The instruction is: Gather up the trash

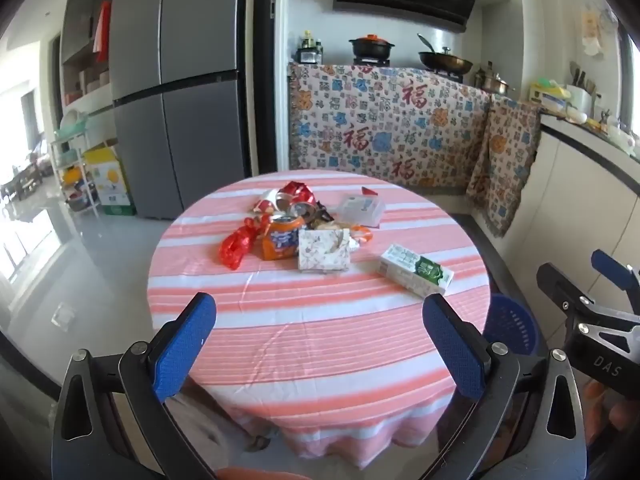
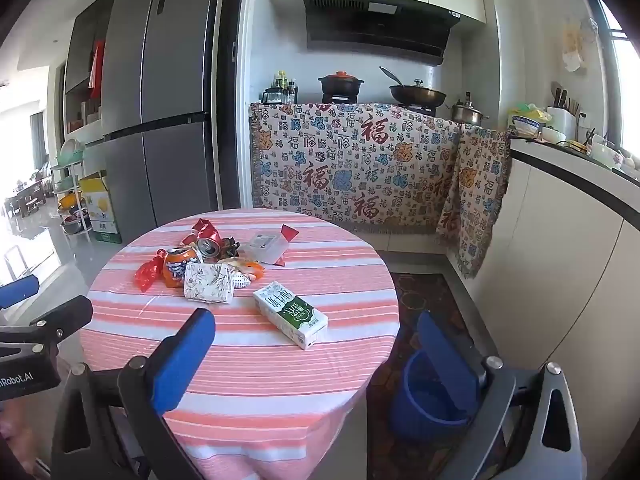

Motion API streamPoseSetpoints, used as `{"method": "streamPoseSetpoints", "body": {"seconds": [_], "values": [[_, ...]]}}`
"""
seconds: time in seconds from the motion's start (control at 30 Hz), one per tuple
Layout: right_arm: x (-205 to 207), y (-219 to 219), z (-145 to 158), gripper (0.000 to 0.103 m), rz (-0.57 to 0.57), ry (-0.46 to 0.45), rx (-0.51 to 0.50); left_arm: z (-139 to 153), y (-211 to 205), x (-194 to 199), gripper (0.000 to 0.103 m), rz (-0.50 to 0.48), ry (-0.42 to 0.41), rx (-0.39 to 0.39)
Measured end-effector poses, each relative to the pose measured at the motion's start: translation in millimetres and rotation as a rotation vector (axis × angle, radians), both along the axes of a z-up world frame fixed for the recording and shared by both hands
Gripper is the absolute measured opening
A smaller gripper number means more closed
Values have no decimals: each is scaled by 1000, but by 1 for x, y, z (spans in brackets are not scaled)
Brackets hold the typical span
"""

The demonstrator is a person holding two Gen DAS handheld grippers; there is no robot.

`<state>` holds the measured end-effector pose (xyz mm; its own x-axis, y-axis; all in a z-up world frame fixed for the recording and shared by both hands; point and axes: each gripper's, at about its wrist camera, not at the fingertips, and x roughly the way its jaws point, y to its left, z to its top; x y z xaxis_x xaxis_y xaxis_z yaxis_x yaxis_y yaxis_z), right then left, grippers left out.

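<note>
left gripper (image 1: pixel 319 346) and right gripper (image 2: pixel 316 354), both released and empty, hover off the near edge of the round table (image 1: pixel 320 340). trash pile with orange can (image 1: pixel 280 236) lies toward the far edge; milk carton (image 2: pixel 291 315) nearer the right edge. blue bin (image 2: pixel 424 400) stands on the floor beside the table.

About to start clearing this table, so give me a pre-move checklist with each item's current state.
1. Left tongs open, nothing held: ok.
2. Right tongs open, nothing held: ok.
3. Blue bin on the floor beside the table, opening unobstructed: ok.
4. Milk carton lying apart from the pile, clear to grab: ok.
5. Orange soda can crowded by the floral box and the red wrapper: not ok.
6. Carton and cans drained: cannot tell.
</note>
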<state>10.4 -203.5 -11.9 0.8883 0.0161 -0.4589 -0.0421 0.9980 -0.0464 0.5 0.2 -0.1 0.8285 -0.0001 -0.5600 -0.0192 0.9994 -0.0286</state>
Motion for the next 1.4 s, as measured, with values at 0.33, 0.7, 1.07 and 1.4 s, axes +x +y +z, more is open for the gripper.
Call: {"method": "streamPoseSetpoints", "body": {"seconds": [0.33, 0.7, 1.07, 1.4], "values": [[-4, -3, 0, 103, 23, -9, 12, -8, -6, -1, 103, -5, 5, -5], [4, 5, -5, 103, 18, 11, -14, -13, -10, 1, 103, -17, 10, -3], [4, 6, -7, 103, 19, 11, -14, -13, -10, 0, 103, -21, 15, -1], [5, 6, -12, 103, 22, 18, -12, -14, -13, -1, 103, -30, 23, 3]]}}
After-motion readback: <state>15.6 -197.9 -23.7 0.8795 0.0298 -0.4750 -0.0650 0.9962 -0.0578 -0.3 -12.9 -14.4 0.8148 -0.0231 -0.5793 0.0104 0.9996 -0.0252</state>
